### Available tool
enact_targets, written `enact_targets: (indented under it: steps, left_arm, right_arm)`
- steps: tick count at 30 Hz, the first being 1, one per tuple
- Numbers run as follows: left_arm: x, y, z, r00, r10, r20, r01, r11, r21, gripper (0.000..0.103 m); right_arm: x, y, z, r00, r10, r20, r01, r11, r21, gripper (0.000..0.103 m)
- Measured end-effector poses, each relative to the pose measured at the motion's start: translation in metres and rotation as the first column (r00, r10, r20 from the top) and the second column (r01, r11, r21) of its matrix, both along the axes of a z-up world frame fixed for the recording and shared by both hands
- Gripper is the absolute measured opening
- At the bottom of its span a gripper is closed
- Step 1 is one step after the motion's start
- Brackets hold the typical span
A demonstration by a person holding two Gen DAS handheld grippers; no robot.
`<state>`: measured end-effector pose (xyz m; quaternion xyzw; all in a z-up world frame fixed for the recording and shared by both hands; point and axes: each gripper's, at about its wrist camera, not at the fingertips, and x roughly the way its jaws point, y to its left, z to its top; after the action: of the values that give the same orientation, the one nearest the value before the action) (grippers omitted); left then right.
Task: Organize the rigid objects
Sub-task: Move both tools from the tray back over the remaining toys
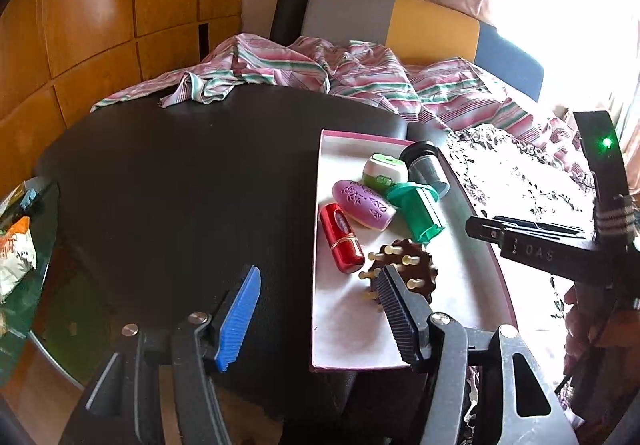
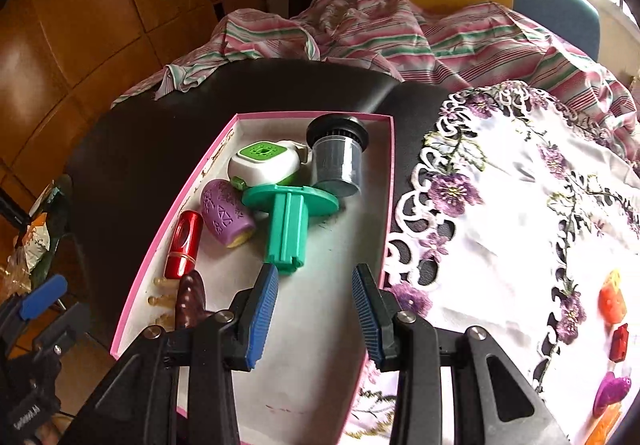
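Probably the right hand-held gripper (image 2: 315, 309), its jaws apart and empty, could knock the green plastic piece (image 2: 287, 223) sideways inside the pink box (image 2: 386, 181) if lowered carelessly.

Brown brush (image 2: 191, 303) — half behind gripper

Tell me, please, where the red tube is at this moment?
The red tube lies inside the pink-rimmed box, against its left wall in the right wrist view, beside the purple capsule.
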<state>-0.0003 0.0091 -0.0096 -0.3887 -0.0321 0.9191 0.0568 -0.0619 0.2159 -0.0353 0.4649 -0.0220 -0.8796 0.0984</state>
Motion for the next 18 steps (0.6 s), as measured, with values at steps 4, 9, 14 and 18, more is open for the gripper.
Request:
enact_targets:
  steps: [4, 9, 14, 18]
  left_arm:
    - [0.002, 0.004, 0.004, 1.000, -0.012, -0.008, 0.012, 1.000, -0.007, 0.062]
    - [0.006, 0.010, 0.008, 0.999, -0.028, -0.021, 0.027, 0.999, -0.021, 0.062]
    - [0.008, 0.017, 0.009, 0.999, -0.046, -0.019, 0.045, 0.999, -0.029, 0.062]
    - [0.010, 0.023, 0.011, 0.998, -0.062, -0.023, 0.062, 0.997, -0.037, 0.066]
  right_arm:
    - [0.009, 0.007, 0.004, 1.000, -0.012, -0.018, 0.012, 1.000, 0.000, 0.038]
    - [0.020, 0.015, 0.009, 0.999, -0.019, -0.037, 0.019, 1.000, 0.010, 0.038]
    - [0.028, 0.029, 0.011, 0.998, -0.040, -0.043, 0.041, 0.999, 0.021, 0.038]
    - [0.034, 0.043, 0.012, 0.997, -0.067, -0.043, 0.068, 0.997, 0.027, 0.039]
